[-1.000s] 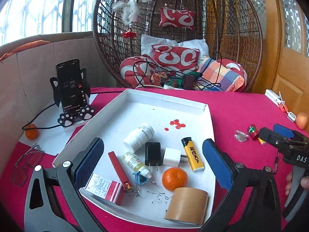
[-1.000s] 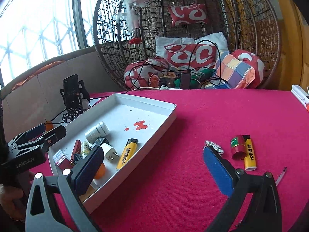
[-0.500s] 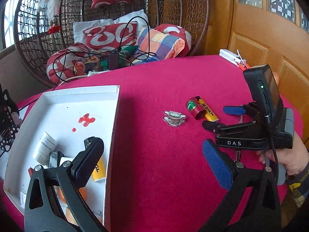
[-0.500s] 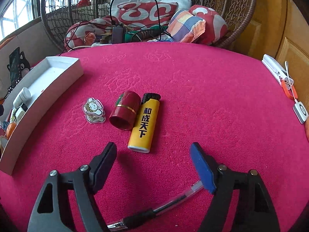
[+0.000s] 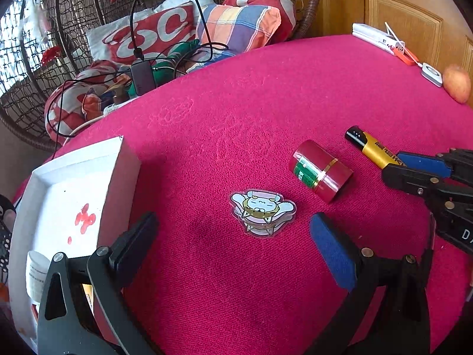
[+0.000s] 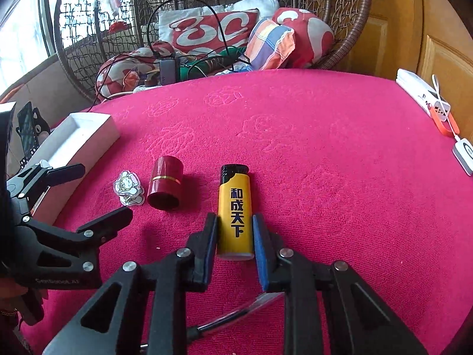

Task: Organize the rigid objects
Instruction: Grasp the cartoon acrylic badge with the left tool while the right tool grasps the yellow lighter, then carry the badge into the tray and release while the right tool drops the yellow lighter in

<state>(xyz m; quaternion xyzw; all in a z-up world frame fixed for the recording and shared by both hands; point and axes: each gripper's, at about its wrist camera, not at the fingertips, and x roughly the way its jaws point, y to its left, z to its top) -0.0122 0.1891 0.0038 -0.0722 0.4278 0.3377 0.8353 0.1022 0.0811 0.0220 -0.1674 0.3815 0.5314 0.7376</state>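
Note:
My right gripper (image 6: 235, 238) is shut on a yellow lighter (image 6: 235, 216) that lies on the pink tablecloth; it also shows in the left wrist view (image 5: 375, 151), where the right gripper (image 5: 414, 168) clasps it. A red cylinder (image 6: 164, 186) lies just left of the lighter, also in the left wrist view (image 5: 320, 170). A cartoon cat badge (image 5: 260, 211) lies between my open, empty left gripper's (image 5: 233, 245) fingers, ahead of the tips; it also shows in the right wrist view (image 6: 129, 187). The white tray (image 5: 118, 177) holds several items at the left.
A pen (image 6: 236, 313) lies under my right gripper. A white power bank (image 6: 422, 97), orange cable and small white device (image 6: 464, 152) sit at the right edge, with an apple (image 5: 456, 82). A wicker chair with cushions (image 6: 212, 29) stands behind the table.
My right gripper has moved forward and closed on the yellow lighter. My left gripper has swung right from the tray and come down around the cat badge.

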